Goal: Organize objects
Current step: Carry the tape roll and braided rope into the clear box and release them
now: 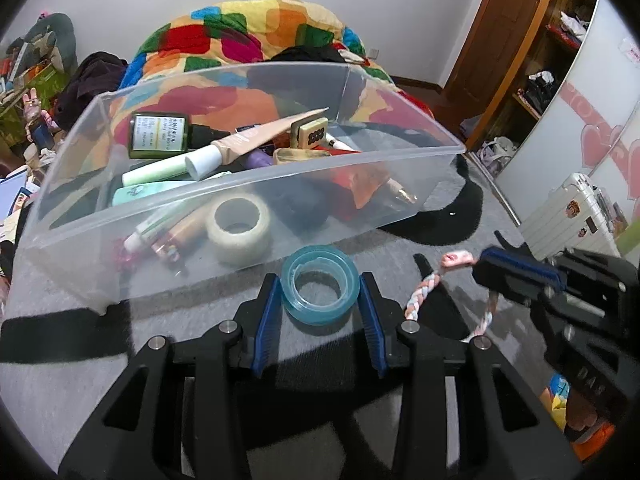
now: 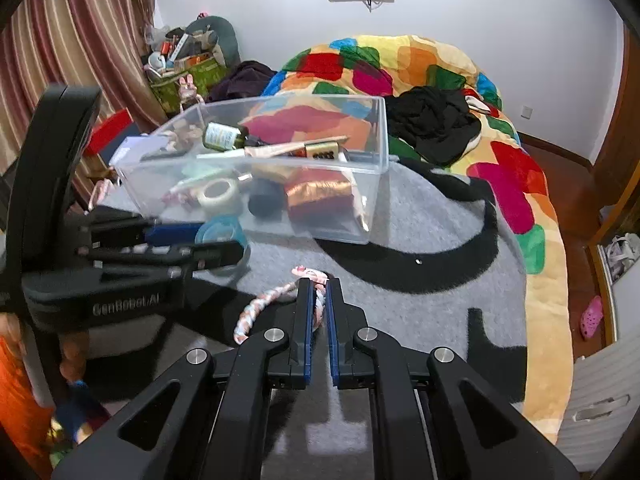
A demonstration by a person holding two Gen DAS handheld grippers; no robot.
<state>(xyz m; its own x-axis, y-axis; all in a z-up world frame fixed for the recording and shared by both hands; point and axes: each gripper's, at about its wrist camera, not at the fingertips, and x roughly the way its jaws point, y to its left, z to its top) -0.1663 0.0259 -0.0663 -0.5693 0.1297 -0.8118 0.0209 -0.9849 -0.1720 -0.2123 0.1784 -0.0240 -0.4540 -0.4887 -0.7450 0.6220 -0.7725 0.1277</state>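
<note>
From the left wrist view: the left gripper point(image 1: 320, 300) has its blue pads set either side of the blue tape roll point(image 1: 319, 284), and they look to be touching its rim on both sides, so I'd call that a pinch on the roll. It sits on the grey blanket point(image 1: 80, 380) just this side of the clear plastic bin point(image 1: 248, 188). The bin is well stocked: a white tape roll point(image 1: 239, 227) against the near wall, a dark green bottle point(image 1: 160, 136) on top, tubes and oddments beside it. Off to the right, the right gripper point(image 1: 486, 266) comes in blurred, with the braided pink-and-white cord point(image 1: 420, 296) dangling from its tip.

Now the right wrist view: the right gripper point(image 2: 318, 292) has its fingers pressed nearly together on the braided cord point(image 2: 264, 304), which trails left across the blanket. The left gripper point(image 2: 224, 244) shows on the left, side-on, at the blue tape roll point(image 2: 220, 232) right by the bin's point(image 2: 376, 168) near wall.

So both hands seem to be at the pick-up step, one item each. Next, I'd say, each must lift clear of the bin's near wall, carry over the rim and let go inside. The cord's loose tail may well snag on the edge.
</note>
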